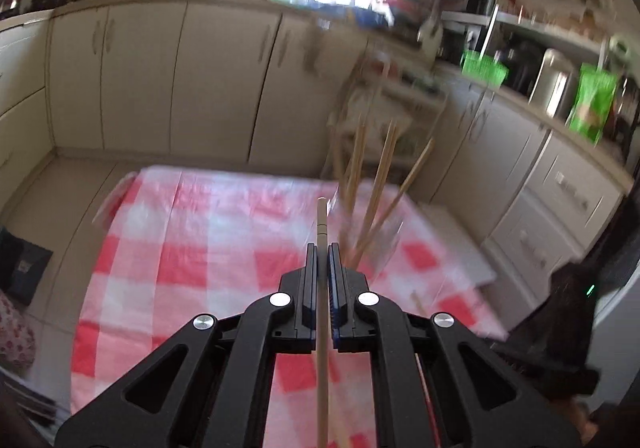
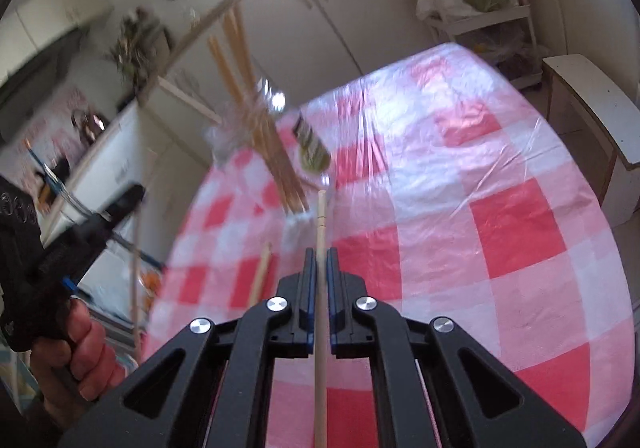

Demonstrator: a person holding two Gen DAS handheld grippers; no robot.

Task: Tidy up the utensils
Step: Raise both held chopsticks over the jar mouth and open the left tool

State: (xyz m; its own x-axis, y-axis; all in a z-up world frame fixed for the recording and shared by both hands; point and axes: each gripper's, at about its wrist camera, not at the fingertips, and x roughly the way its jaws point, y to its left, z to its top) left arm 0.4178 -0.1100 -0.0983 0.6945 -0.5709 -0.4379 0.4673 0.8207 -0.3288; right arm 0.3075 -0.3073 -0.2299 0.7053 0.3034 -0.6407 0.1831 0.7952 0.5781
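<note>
My left gripper (image 1: 322,248) is shut on a pale wooden chopstick (image 1: 322,328) that runs straight out between its jaws above the table. Just ahead and to the right stands a clear glass (image 1: 380,236), blurred, holding several wooden chopsticks (image 1: 380,176). My right gripper (image 2: 320,252) is likewise shut on a wooden chopstick (image 2: 321,328), pointing at the same glass (image 2: 240,128) and its chopsticks (image 2: 256,116). One loose chopstick (image 2: 260,276) lies on the cloth left of the right gripper. In the right wrist view the left gripper (image 2: 128,200) appears at the left, held by a hand (image 2: 76,352).
The table carries a red and white checked plastic cloth (image 1: 192,248). Cream kitchen cabinets (image 1: 160,80) stand beyond it, and a counter with green packets (image 1: 592,104) runs along the right. A white bench (image 2: 592,100) and a shelf trolley (image 2: 480,16) stand past the table's far right.
</note>
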